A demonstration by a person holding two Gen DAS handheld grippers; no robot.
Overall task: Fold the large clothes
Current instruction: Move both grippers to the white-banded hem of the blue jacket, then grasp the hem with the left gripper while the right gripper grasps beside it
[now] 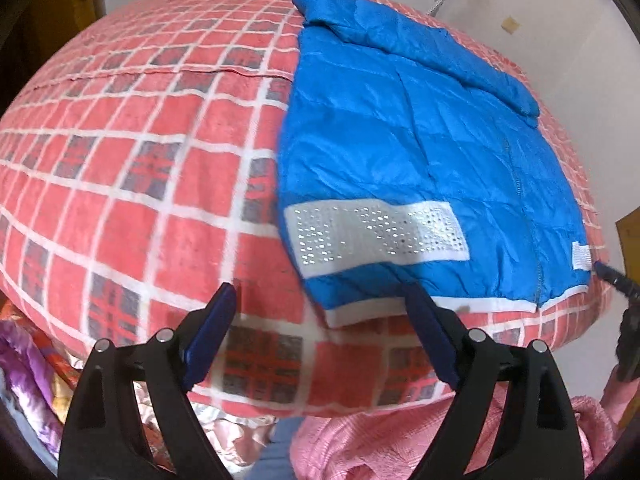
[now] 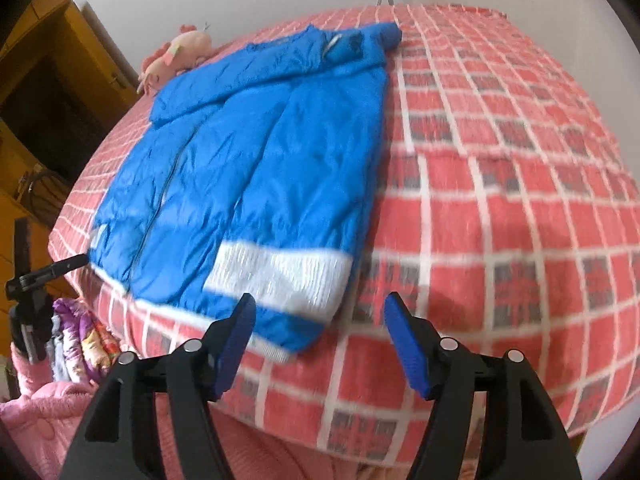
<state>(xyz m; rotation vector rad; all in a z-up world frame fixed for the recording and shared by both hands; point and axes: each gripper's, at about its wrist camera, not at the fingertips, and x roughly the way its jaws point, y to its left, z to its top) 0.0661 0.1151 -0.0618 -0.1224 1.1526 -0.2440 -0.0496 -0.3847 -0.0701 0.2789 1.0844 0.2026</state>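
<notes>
Blue puffer jacket: flat on plaid bed, one side and sleeve folded in; the lengthwise and bottom-up folds seemingly remain; my left hand-held gripper and right hand-held gripper: both released, empty, near hem.

Both grippers looked like the same build: the left gripper and right gripper each had chunky matte black arms with slot cutouts, two round silver pivot pins per side, and dark blue ribbed pads on the fingers. Whoever held them wore fuzzy pink quilted clothing.
</notes>
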